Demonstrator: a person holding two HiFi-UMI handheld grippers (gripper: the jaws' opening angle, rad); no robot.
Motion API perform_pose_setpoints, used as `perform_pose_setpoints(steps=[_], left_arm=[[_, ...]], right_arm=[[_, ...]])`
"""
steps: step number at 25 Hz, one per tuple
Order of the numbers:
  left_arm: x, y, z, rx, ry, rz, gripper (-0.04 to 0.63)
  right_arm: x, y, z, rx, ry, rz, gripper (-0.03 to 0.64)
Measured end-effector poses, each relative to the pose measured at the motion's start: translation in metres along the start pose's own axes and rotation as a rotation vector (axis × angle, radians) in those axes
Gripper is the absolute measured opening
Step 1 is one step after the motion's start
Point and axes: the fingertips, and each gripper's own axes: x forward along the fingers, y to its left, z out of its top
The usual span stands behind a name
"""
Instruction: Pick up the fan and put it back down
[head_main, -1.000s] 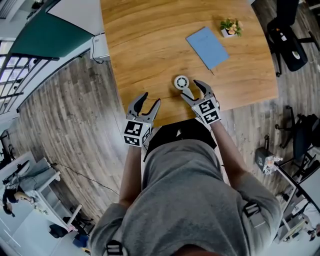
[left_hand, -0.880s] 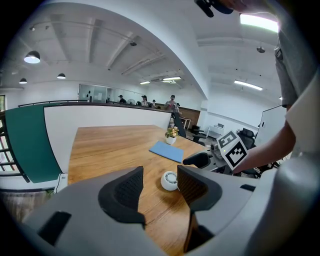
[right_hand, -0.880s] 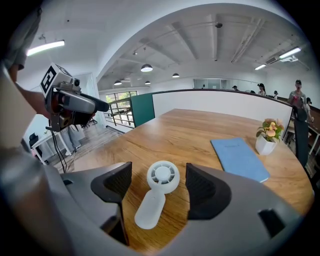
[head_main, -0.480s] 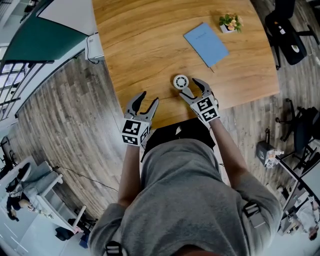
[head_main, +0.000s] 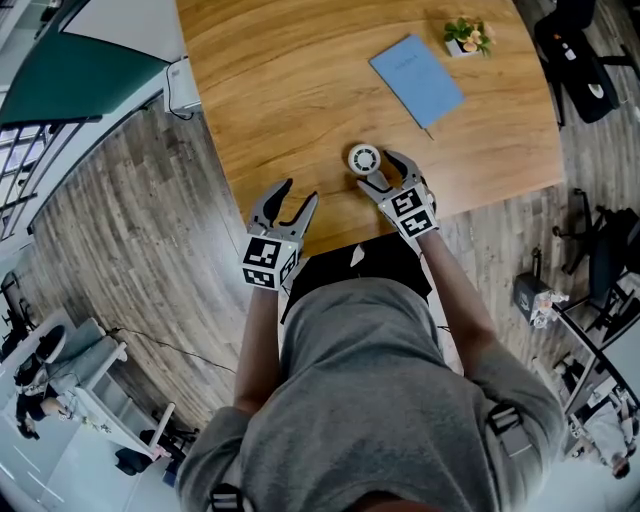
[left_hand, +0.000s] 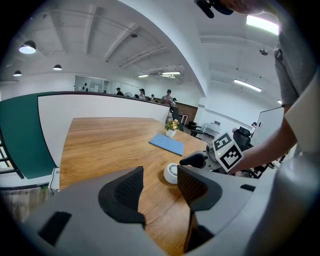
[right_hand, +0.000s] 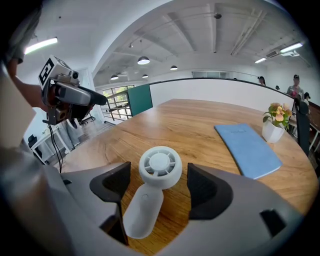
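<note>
The wooden table (head_main: 300, 80) fills the frame. At its near edge the left gripper (head_main: 300, 197) hovers, jaws spread and empty. The right gripper (head_main: 378, 170) has edged forward, and its parted jaws now straddle the white fan (head_main: 364, 160) lying there, likely ready to close. Only the right gripper view shows the fan's handle (right_hand: 142, 210), which the head view hides.

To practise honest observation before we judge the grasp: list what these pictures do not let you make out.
Head view: the fan handle, covered by the right gripper.
Left gripper view: most of the fan, behind the left gripper's own jaw.
All views: print on the blue notebook, too small to read.
</note>
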Motion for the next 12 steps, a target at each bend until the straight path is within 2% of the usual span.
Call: perform_pose_setpoints(steps=[12], left_arm=[[0.011,0.006,-0.008,-0.008,0.022,-0.015,0.221]], right_arm=[[0.022,-0.001,-0.010,0.010,0.032,-0.003,0.377]])
